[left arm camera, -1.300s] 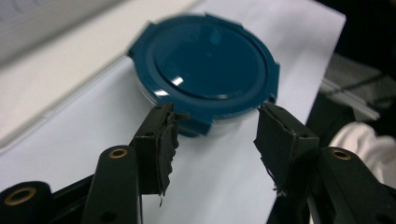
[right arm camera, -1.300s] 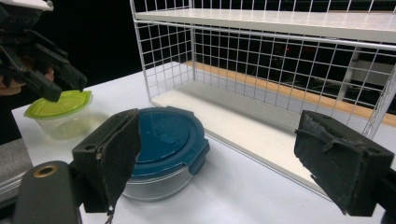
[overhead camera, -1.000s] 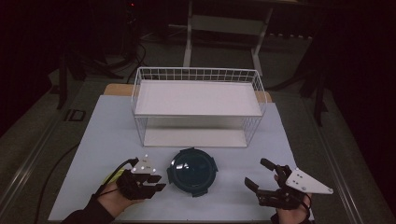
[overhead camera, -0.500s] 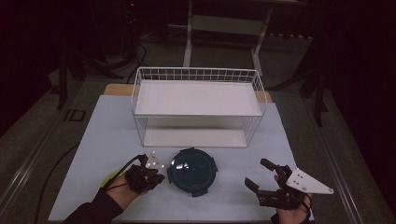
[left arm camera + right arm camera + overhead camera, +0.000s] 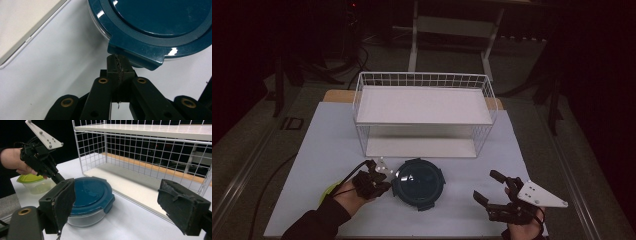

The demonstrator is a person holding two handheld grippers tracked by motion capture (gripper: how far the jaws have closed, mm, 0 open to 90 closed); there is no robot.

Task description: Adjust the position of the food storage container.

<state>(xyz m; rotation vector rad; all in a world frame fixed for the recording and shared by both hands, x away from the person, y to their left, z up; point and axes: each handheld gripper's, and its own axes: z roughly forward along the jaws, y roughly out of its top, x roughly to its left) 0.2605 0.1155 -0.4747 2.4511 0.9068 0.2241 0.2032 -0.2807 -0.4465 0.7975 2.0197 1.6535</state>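
A round container with a dark teal clip-on lid (image 5: 418, 183) sits on the white table in front of the rack. My left gripper (image 5: 387, 182) is at the container's left rim. In the left gripper view its jaws (image 5: 118, 66) are pressed together with nothing between them, and their tips touch a clip tab (image 5: 136, 53) of the lid (image 5: 155, 22). My right gripper (image 5: 488, 186) rests to the right of the container, jaws wide apart and empty. The right gripper view shows its pads (image 5: 62, 202) spread, with the container (image 5: 90, 197) and the left gripper (image 5: 42, 157) beyond.
A white wire rack with two shelves (image 5: 424, 115) stands behind the container; its lower shelf (image 5: 130, 182) is bare. A small tub with a green lid (image 5: 32, 182) sits by the person's left hand. Table edges lie close on the left and right.
My left gripper has moved forward and right until its tips meet the container's left rim. The right gripper has stayed in place.
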